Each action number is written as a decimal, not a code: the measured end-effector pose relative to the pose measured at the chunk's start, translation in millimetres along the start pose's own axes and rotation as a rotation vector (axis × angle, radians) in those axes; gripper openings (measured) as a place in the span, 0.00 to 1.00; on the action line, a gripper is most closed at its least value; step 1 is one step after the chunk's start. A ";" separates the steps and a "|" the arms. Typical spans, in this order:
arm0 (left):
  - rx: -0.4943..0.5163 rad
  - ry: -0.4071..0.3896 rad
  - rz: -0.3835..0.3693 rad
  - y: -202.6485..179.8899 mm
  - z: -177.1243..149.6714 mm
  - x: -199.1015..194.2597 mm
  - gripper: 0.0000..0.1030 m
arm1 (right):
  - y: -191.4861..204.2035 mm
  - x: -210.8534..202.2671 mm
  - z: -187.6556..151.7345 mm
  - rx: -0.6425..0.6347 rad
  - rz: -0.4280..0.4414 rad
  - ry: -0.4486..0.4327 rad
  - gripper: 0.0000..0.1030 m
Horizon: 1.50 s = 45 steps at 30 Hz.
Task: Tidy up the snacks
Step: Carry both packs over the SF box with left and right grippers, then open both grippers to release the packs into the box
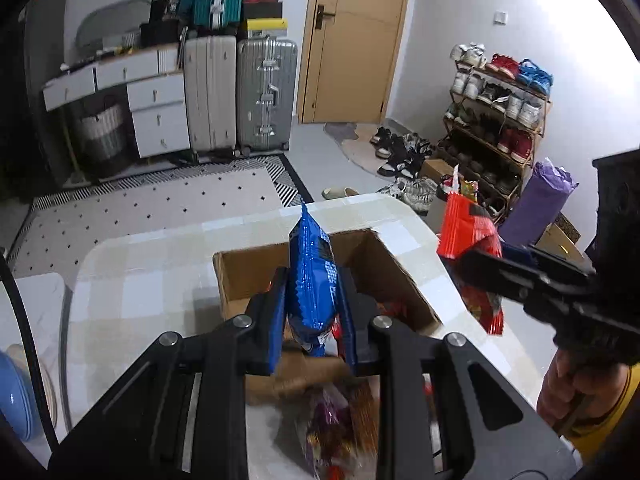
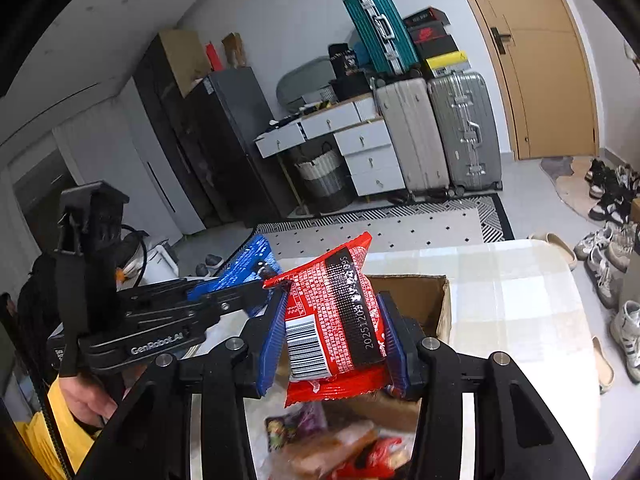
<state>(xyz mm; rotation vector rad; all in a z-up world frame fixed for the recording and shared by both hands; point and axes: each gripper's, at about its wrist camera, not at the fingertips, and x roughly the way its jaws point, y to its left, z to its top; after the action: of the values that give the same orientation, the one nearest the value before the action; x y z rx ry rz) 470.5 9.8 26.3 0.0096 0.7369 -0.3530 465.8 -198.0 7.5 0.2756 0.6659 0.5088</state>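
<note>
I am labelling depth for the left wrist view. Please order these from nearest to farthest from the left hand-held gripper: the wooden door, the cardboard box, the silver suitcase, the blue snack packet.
1. blue snack packet: held in the left hand-held gripper.
2. cardboard box: just beyond, on the table.
3. silver suitcase: across the rug, against the wall.
4. wooden door: farther back, right of the suitcase.

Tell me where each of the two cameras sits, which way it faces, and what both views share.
Left wrist: on the left gripper, looking down along its fingers at the blue packet over the cardboard box; the right gripper and a hand show at right.
Right wrist: on the right gripper, looking along its fingers at the red packet; the left gripper shows at left.
Shared: both packets, box, checked table, suitcases, door.
</note>
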 end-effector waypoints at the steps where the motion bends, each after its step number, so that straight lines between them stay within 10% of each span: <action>1: 0.003 0.014 -0.010 2.2 8.7 16.0 0.20 | -5.0 7.3 3.6 0.008 -0.002 0.006 0.44; 20: 0.033 0.174 0.000 12.6 13.5 163.5 0.20 | -41.7 104.7 2.3 -0.018 -0.051 0.160 0.44; 45: 0.061 0.167 0.037 1.4 -17.8 136.1 0.34 | -33.9 122.9 -14.8 -0.069 -0.095 0.223 0.47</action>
<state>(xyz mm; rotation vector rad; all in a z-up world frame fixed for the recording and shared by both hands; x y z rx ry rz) 552.4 -29.0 -76.8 0.1112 0.8901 -0.3422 550.9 -160.1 -80.8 0.1227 0.8722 0.4745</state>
